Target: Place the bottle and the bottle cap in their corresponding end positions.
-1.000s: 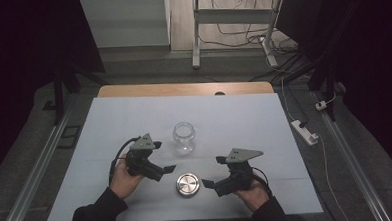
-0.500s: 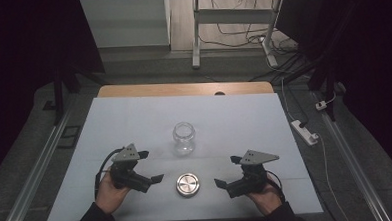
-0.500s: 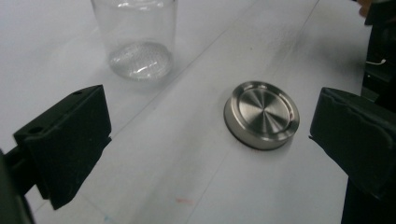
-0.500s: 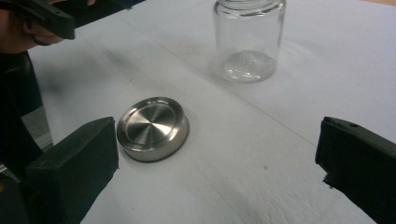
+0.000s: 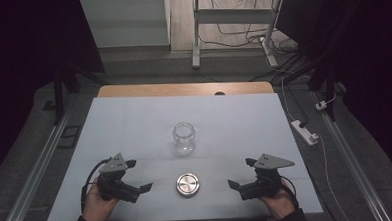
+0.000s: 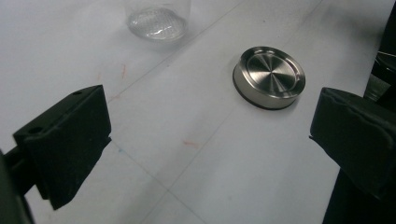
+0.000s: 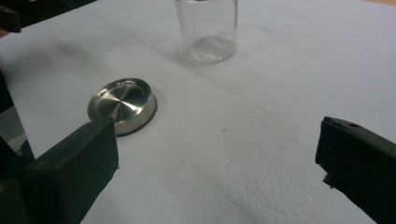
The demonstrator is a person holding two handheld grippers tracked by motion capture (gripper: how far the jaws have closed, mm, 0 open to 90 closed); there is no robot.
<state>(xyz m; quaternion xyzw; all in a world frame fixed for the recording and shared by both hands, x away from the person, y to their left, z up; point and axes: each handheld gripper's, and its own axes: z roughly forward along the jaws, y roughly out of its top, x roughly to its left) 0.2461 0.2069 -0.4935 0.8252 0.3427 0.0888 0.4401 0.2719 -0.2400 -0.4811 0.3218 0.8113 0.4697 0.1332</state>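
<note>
both grippers gape beside the lid (image 5: pixel 187 184).

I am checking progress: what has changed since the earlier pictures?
Both hands drew back toward the near table edge and outward: left gripper leftward, right gripper rightward, its jaws just opening, nothing between them. The round steel lid and clear glass jar stayed put.

A laboratory recording station is showing here, not a home or a shop. A desk (image 5: pixel 134 123) covered with a plain white sheet is standing under a fixed overhead camera, with dark surroundings closing in on both sides. Metal rails (image 5: pixel 29 183) are running along the grey floor beside it. Loose cables (image 5: pixel 240 31) are lying behind a metal stand (image 5: pixel 196 30), and a white power strip (image 5: pixel 305 132) is resting on the floor.
</note>
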